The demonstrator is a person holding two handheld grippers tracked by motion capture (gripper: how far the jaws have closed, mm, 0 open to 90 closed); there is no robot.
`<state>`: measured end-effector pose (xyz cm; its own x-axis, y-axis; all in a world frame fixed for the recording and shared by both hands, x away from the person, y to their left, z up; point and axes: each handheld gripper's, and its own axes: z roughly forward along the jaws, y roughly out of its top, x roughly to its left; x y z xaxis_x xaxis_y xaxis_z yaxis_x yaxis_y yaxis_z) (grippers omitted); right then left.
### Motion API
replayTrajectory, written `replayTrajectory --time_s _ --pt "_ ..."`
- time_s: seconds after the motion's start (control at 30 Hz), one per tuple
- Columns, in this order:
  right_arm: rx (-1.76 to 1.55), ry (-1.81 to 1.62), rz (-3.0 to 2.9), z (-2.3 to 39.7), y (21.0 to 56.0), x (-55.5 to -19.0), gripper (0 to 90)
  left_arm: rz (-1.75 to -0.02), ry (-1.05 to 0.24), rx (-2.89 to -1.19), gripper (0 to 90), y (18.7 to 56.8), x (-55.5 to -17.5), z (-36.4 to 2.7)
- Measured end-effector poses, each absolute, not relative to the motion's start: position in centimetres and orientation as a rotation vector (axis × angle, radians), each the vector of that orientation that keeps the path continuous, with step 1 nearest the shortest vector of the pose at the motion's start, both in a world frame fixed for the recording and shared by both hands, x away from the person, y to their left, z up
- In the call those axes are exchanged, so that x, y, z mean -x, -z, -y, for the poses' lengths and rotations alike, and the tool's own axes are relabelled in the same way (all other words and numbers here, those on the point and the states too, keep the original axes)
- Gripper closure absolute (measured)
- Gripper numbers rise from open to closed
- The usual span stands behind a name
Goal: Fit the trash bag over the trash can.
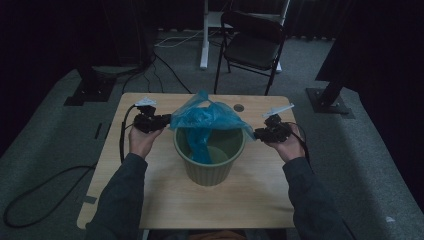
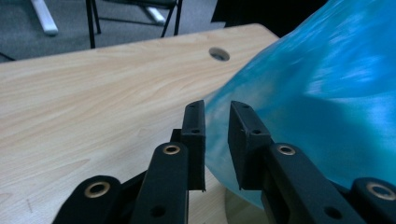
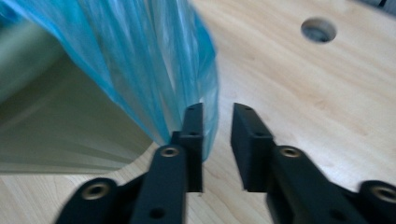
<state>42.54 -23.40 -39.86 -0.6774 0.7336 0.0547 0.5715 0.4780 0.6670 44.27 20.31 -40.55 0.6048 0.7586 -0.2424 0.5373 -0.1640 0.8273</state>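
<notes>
I see the green bin (image 1: 210, 157) mid-table, the blue bag (image 1: 202, 122) hanging into it and bunched over its rim. My left gripper (image 2: 217, 140) and right gripper (image 3: 217, 140) both gape, film between their jaws.

The room is dim, with grey carpet (image 1: 45, 150) underfoot and dark curtains along the back and sides. A light wooden table (image 1: 165, 200) with a round cable hole (image 1: 239, 107) stands in the middle; behind it sit a black folding chair (image 1: 252, 45) and a white stand leg (image 1: 204, 35). Black cables (image 1: 35, 195) trail across the floor at the left.
</notes>
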Motion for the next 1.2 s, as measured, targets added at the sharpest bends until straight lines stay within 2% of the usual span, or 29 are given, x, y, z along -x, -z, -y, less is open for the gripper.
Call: replayTrajectory --time_s 0.2,0.43,0.73,0.93,1.2 --pt "-1.089 -1.05 -2.425 24.0 38.4 -41.7 68.1 -1.007 -0.293 -1.807 72.5 39.4 -43.0 -21.1" --pt "-1.029 -1.121 -2.383 24.3 36.9 -40.4 65.8 -0.891 -0.274 -1.777 60.9 38.0 -41.4 -21.0" --pt "-0.895 -1.243 -2.408 23.6 35.2 -38.9 59.9 -0.805 -0.241 -1.793 53.4 36.9 -40.2 -20.5" --pt "-0.854 -1.223 -2.458 22.4 35.5 -39.5 56.2 -0.825 -0.245 -1.805 54.9 37.1 -40.7 -19.7" --pt "-0.889 -1.258 -2.455 21.8 35.9 -40.8 56.9 -0.852 -0.262 -1.82 65.7 37.2 -41.1 -19.0"
